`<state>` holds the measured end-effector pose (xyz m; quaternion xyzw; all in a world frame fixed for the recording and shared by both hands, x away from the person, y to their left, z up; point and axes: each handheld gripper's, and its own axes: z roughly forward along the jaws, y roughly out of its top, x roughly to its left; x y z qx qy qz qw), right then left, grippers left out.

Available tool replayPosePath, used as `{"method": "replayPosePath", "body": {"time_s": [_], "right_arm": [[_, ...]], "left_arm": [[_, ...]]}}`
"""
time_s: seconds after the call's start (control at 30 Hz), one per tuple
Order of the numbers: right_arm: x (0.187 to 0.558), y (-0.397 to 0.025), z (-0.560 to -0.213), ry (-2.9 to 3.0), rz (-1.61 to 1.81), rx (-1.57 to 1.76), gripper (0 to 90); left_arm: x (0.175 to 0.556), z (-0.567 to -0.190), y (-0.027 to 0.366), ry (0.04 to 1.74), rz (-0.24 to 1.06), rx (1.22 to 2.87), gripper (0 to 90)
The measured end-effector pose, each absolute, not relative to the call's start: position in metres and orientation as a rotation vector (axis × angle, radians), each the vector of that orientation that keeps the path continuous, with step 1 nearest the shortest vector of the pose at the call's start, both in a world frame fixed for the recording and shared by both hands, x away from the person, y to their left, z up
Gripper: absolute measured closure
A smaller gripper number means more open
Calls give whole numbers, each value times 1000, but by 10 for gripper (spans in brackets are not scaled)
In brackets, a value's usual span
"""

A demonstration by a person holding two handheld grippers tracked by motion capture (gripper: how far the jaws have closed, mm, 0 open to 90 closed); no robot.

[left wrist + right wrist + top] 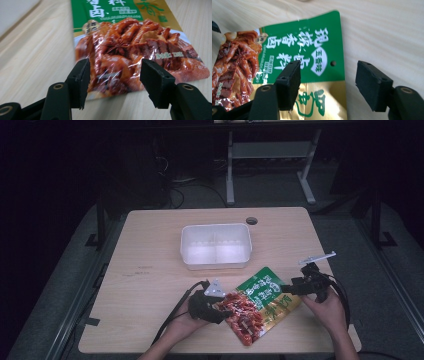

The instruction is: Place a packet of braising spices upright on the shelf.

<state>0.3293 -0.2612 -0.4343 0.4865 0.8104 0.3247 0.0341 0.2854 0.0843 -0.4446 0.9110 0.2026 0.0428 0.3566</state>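
Left claw [113, 82] gapes at the sauce packet's [257, 302] red end; right claw [329, 85], also spread, straddles its green top edge. Flat on the bench [150, 270] before the tub [216, 245], the slick film could slide away as either closes.

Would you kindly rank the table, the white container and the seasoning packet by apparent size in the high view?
1. Table, by far the largest.
2. White container and seasoning packet: these look roughly alike; the packet lies nearer the camera, so I would not rank them.
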Motion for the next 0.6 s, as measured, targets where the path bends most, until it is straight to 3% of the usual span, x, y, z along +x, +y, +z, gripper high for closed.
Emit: {"method": "replayPosePath", "body": {"time_s": [0.6], "right_arm": [[328,-262,-443,2561,1046,1541,494]], "left_arm": [[284,-457,65,502,123,2415,423]]}}
